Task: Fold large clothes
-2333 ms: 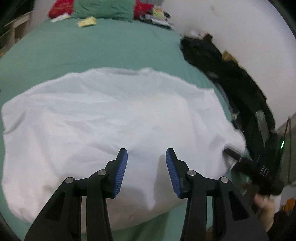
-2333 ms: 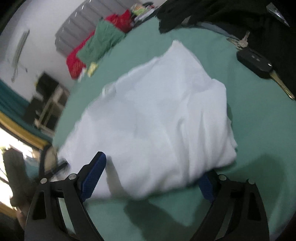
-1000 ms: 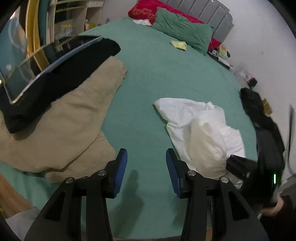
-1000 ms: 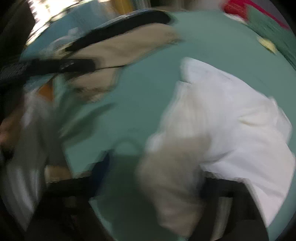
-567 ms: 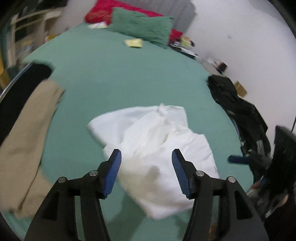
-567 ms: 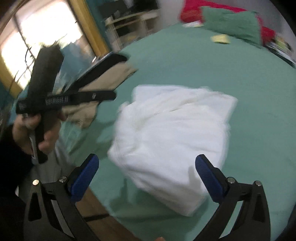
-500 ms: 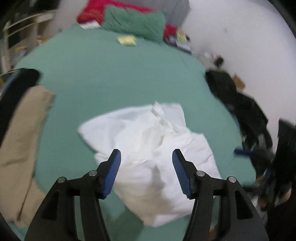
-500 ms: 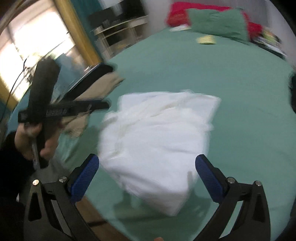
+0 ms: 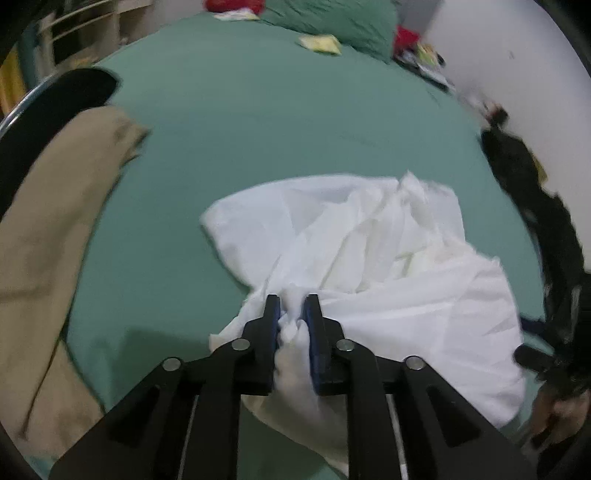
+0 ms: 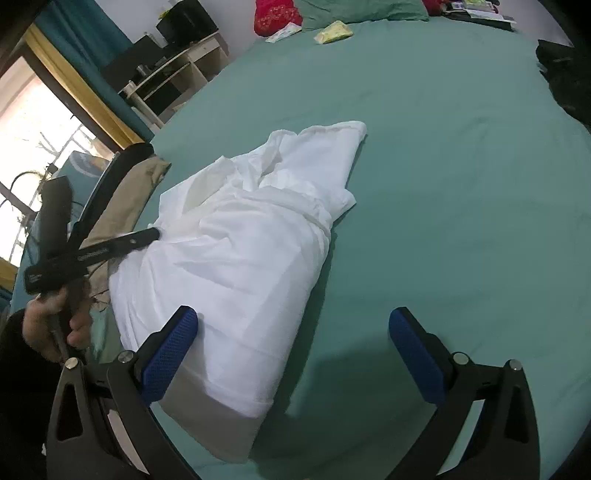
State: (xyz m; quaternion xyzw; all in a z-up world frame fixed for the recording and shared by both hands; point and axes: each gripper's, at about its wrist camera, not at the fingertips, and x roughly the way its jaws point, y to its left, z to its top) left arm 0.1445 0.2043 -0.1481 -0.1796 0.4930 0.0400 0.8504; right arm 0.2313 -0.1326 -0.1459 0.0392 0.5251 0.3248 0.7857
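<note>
A crumpled white garment (image 9: 388, 266) lies in a heap on the green bed (image 9: 258, 118). My left gripper (image 9: 291, 310) is shut on a bunch of its cloth at the near left edge. In the right wrist view the same white garment (image 10: 243, 251) lies in the middle, and the left gripper (image 10: 147, 236) reaches into its left side. My right gripper (image 10: 293, 332) is wide open and empty, hovering above the garment's near end without touching it.
A tan garment (image 9: 48, 229) and a black one (image 9: 55, 99) lie at the bed's left edge. Black clothes (image 9: 532, 192) lie along the right side by the wall. Green and red pillows (image 10: 354, 9) sit at the far end. Shelves (image 10: 177, 70) stand left of the bed.
My left gripper has come down and shut on the near edge of the white garment. The right gripper has stayed wide open and drawn slightly nearer the heap.
</note>
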